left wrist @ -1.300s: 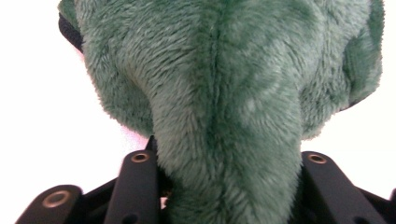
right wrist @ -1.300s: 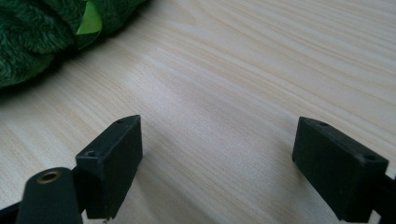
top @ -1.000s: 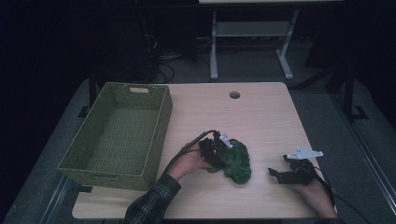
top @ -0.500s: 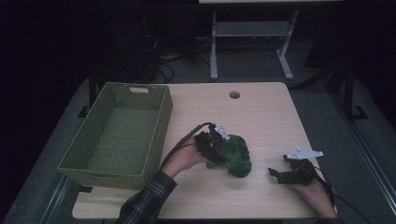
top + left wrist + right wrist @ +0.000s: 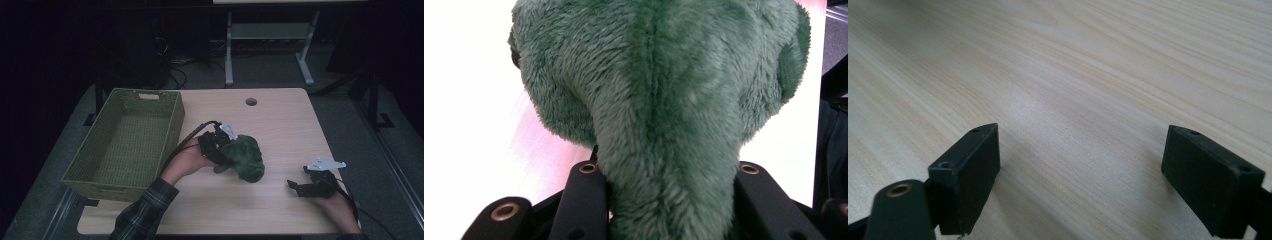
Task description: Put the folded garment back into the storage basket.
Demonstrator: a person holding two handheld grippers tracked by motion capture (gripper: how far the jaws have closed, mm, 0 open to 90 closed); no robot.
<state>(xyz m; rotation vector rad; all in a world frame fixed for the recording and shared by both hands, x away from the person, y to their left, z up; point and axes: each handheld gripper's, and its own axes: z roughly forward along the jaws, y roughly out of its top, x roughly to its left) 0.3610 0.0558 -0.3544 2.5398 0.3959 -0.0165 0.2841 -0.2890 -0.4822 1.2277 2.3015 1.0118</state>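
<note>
A dim lab or office: beyond the pale wooden table point(image 5: 280, 120) stand cables point(image 5: 187, 70) and a metal desk frame point(image 5: 270, 37).

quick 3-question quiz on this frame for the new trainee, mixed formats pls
1. True or false: the left tool is shut on the green plush toy.
2. The woven basket holds: A) the toy B) nothing visible C) a cable.
3. Fill in: the right tool has its jaws ____ over bare table.

Key: 1 true; 2 B; 3 open.
</note>
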